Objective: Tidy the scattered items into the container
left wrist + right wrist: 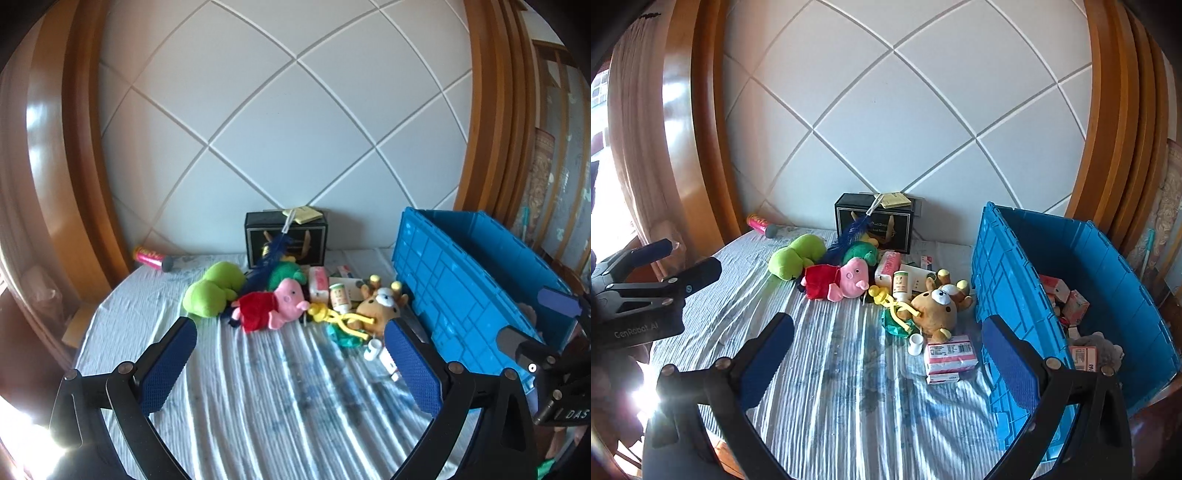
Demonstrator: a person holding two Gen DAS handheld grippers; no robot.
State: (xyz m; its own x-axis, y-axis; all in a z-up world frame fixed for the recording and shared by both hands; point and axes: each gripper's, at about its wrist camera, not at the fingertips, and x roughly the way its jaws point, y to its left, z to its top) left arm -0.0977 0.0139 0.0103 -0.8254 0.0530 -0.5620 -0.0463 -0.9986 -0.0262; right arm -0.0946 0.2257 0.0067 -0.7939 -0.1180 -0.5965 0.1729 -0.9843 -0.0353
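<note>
A heap of toys and small boxes lies on the striped bed sheet (849, 387): a pink pig plush (273, 306) (838, 280), a green plush (210, 291) (794, 258), a brown giraffe plush (380, 306) (936, 308), a small bottle (901, 284), and a pink-white box (949, 356). The blue crate (458, 291) (1012, 280) stands at the right and holds several boxes and a grey plush (1102, 349). My left gripper (290, 363) is open and empty, short of the heap. My right gripper (890, 360) is open and empty, near the crate's front wall.
A black box (873, 223) with a yellow card stands against the padded headboard. A blue feather wand (849, 236) leans on it. A pink tube (149, 256) lies at the back left. Wooden frames flank both sides.
</note>
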